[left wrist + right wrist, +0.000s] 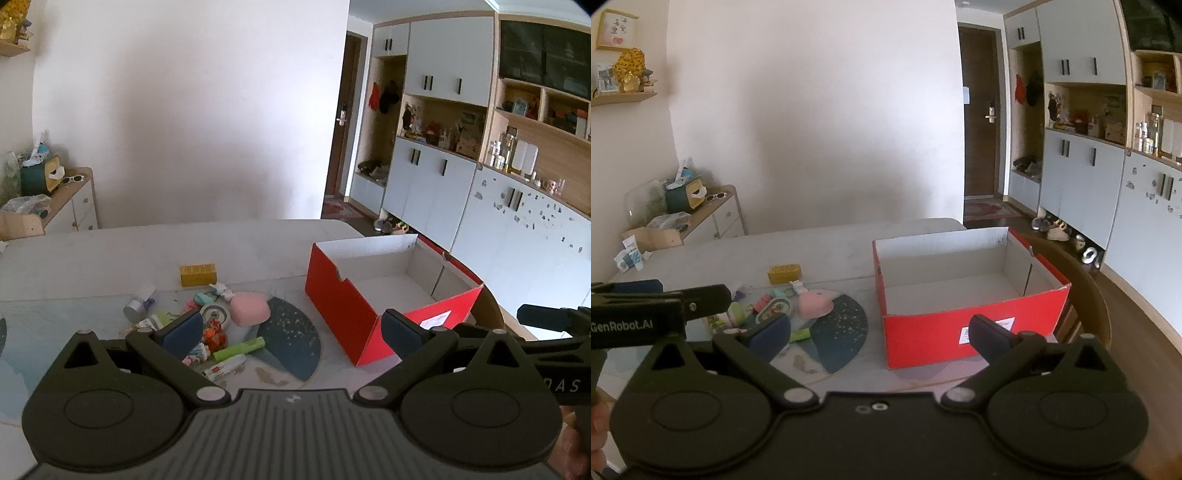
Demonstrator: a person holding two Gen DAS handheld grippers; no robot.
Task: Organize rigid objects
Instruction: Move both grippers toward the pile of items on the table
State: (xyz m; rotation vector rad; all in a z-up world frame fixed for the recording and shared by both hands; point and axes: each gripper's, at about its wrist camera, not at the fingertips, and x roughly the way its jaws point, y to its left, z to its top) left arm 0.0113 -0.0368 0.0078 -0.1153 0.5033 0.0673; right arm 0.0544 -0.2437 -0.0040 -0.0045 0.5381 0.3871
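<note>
An empty red box (975, 325) stands open on the pale surface (831, 254), the landmark for a sorting job that, by the look of it, has not begun: nothing lies inside it. To the left of the box, a jumble of small toys (207, 332) sits heaped beside a pink lump (249, 308), with a green stick-shaped piece (240, 349) at the pile's near edge and a silver-capped little bottle (138, 302) on its far-left side. A yellow building block (197, 274) rests apart, behind the pile and further from the box's front. The left hand-held gripper (291, 328) hovers over the pile, jaws spread wide and holding nothing; the right hand-held gripper (881, 332) hangs before the box's front wall, likewise fully released and empty. Every item appears to remain outside the box, so the whole of the gathering seems left to do.
</note>
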